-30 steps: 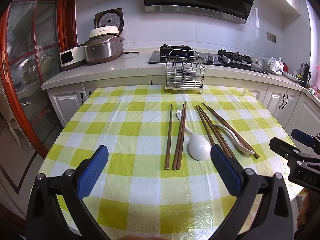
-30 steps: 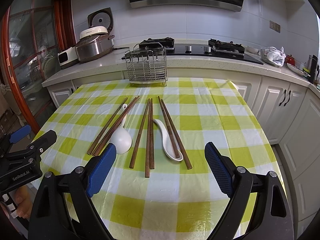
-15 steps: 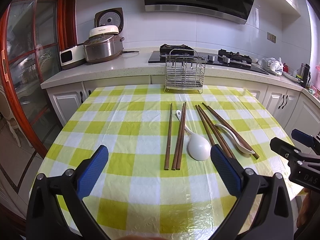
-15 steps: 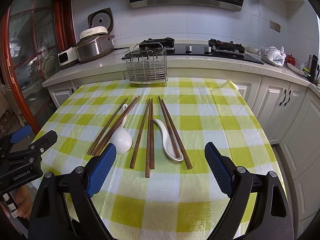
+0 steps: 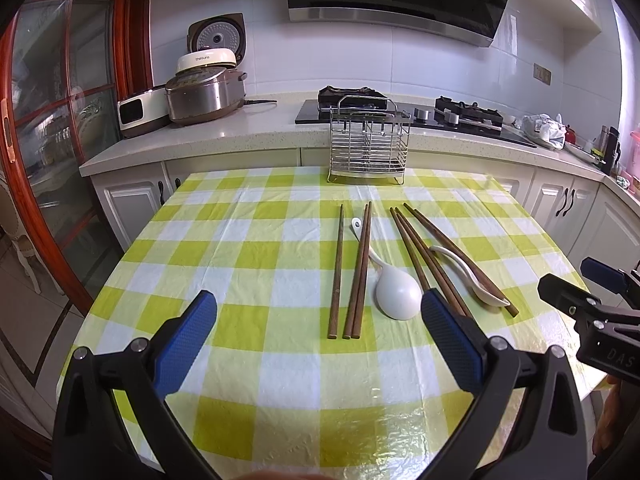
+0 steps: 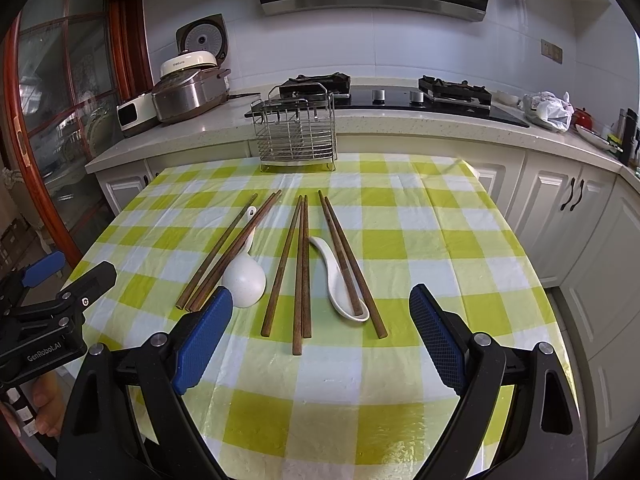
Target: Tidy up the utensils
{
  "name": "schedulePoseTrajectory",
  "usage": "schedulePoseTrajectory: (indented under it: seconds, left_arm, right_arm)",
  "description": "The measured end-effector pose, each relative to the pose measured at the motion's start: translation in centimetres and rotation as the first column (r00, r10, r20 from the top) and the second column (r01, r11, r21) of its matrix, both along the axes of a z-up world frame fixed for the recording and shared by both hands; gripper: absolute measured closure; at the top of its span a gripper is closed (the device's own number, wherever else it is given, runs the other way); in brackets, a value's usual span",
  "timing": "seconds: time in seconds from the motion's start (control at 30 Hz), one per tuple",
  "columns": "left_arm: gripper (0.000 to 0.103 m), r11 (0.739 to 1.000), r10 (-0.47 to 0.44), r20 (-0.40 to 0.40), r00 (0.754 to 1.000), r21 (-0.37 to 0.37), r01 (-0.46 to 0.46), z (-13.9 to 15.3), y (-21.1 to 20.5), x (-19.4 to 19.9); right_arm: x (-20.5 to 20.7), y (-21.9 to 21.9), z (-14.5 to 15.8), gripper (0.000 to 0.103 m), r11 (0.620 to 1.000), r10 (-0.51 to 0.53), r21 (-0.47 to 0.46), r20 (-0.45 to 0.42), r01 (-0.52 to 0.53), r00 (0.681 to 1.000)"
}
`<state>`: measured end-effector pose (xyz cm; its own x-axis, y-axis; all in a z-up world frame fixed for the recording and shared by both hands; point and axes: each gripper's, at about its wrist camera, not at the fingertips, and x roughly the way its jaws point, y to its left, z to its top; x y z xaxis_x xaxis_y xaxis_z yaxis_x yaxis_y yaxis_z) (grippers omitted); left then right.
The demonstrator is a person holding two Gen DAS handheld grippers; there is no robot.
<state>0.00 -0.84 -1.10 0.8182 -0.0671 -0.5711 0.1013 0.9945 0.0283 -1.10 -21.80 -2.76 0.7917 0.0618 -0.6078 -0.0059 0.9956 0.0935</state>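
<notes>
Blue pads face each other wide apart on the left gripper (image 5: 319,338) and right gripper (image 6: 320,336), both released and empty, probably ready to pick; beyond lie brown chopsticks (image 6: 301,268) and two white spoons (image 6: 245,282), unsorted, the wire holder (image 6: 296,136) waiting far

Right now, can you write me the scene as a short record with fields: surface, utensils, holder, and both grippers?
surface: table with yellow-green checked cloth
chopsticks: eight brown sticks, lying loose on the cloth
spoons: two white ones; round spoon on the left, curved spoon with chopsticks lying across it
holder: wire utensil rack, upright at the far table edge, looks empty
left gripper: open, holds nothing
right gripper: open, holds nothing
</notes>
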Motion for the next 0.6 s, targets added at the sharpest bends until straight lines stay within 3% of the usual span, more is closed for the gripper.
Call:
schedulePoseTrajectory:
  seconds: [0.4, 0.6]
  left_arm:
    - [0.004, 1.0, 0.003, -0.048, 0.999, 0.019, -0.002, -1.2, 0.2, 2.4]
    - [0.004, 0.999, -0.023, -0.127, 0.992, 0.04, 0.028, -2.4, 0.4, 6.2]
  right_arm:
    - [2.2, -0.6, -1.2, 0.019, 1.0, -0.006, -0.007, -0.035, 0.006, 0.999]
    - [5.9, -1.4, -2.3, 0.019, 0.999, 0.037, 0.029, -0.077, -0.035, 0.996]
